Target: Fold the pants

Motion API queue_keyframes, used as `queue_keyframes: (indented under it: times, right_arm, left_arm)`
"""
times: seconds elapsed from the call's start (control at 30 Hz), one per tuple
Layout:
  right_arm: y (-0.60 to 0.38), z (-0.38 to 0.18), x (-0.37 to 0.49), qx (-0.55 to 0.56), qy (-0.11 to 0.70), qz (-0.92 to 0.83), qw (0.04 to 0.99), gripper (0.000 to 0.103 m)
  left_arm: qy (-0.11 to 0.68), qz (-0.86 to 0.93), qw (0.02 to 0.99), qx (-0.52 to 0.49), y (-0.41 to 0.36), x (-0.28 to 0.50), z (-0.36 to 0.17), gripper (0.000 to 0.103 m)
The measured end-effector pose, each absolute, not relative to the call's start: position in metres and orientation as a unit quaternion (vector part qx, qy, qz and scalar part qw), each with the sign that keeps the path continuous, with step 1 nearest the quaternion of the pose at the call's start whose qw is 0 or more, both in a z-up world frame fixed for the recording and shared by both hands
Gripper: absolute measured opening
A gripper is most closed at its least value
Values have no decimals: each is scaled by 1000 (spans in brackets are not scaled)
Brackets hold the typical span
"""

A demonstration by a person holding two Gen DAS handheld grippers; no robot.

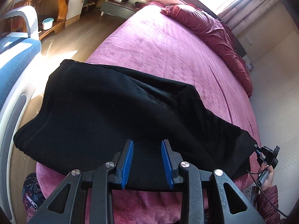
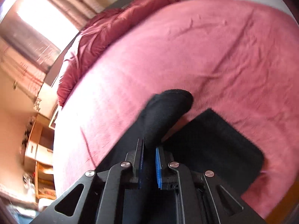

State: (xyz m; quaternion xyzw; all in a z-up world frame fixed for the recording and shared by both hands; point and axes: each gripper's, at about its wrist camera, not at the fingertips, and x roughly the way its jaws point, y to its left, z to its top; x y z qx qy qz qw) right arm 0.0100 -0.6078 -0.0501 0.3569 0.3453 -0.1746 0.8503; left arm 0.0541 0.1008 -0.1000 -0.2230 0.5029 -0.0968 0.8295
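1. In the upper left of the left wrist view, a small white pot with a teal lid (image 1: 47, 23) sits on the low step of a wooden shelf unit (image 1: 56, 5); the lid is on, so I cannot tell what it contains
2. The black knit pants (image 1: 119, 112) lie folded across the near edge of a pink plush bedspread (image 1: 168, 43), filling the middle of that view, with a stitched hem at the left and one corner stretched toward the right edge
3. The left gripper (image 1: 147, 165), at the bottom centre of its own view, has its blue ribbed pads (image 1: 128, 160) partly apart; black cloth lies behind the gap, and the pads do not press on it
4. The right gripper (image 2: 149, 159), at the bottom centre of the right wrist view, has its jaws nearly closed, pinching a strip of the pants that rises ahead of the tips into a rounded fold
5. At the right edge of the left wrist view, the same gripper, held by a hand (image 1: 267, 175), grips the stretched corner
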Motion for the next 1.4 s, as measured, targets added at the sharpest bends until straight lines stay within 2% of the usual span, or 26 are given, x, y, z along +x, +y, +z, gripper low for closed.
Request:
queue_keyframes:
  times: [0.17, 0.33, 0.47, 0.57, 0.6, 0.7, 0.77, 0.8, 0.83, 0.97, 1.13, 1.2, 1.23, 1.3, 1.4]
  right_arm:
    - [-612, -32, -27, 333, 364, -204, 845, 11]
    - [-645, -97, -50, 377, 413, -243, 793, 12]
    - [-659, -120, -70, 453, 362, -231, 781, 26]
    - [-673, -119, -84, 483, 322, -230, 781, 30]
    - [-679, -119, -89, 490, 311, -236, 780, 35]
    - [-696, -122, -91, 501, 303, -245, 773, 34]
    - [-700, -123, -91, 502, 310, -250, 768, 30]
    - [-702, -124, -90, 504, 310, -249, 767, 19]
    - [-700, -121, -85, 499, 315, -253, 767, 13]
    - [-689, -95, -78, 446, 324, -267, 790, 10]
    - [-691, -120, -75, 438, 392, -288, 755, 11]
    - [-689, -121, -79, 448, 386, -291, 752, 17]
    - [-689, -121, -82, 456, 375, -288, 754, 33]
    - [-689, -122, -90, 476, 351, -284, 755, 53]
    - [-689, -133, -97, 497, 342, -274, 748, 53]
  left_arm:
    - [511, -121, 824, -215, 83, 62, -104, 31]
    - [522, -141, 815, -208, 69, 64, -107, 32]
    - [538, -154, 808, -186, 56, 63, -111, 32]
    - [544, -163, 806, -168, 46, 60, -112, 32]
    - [544, -165, 806, -162, 43, 59, -112, 32]
    - [549, -168, 802, -165, 38, 58, -115, 33]
    - [550, -168, 801, -163, 32, 58, -116, 33]
    - [551, -169, 801, -161, 29, 58, -116, 33]
    - [551, -171, 801, -161, 28, 58, -116, 33]
    - [552, -174, 800, -154, 20, 59, -116, 33]
    - [553, -175, 799, -159, 14, 63, -118, 33]
    - [553, -173, 799, -163, 15, 63, -117, 33]
    - [551, -175, 799, -164, 21, 61, -119, 33]
    - [550, -175, 800, -163, 24, 60, -119, 33]
    - [549, -172, 802, -163, 27, 59, -118, 33]
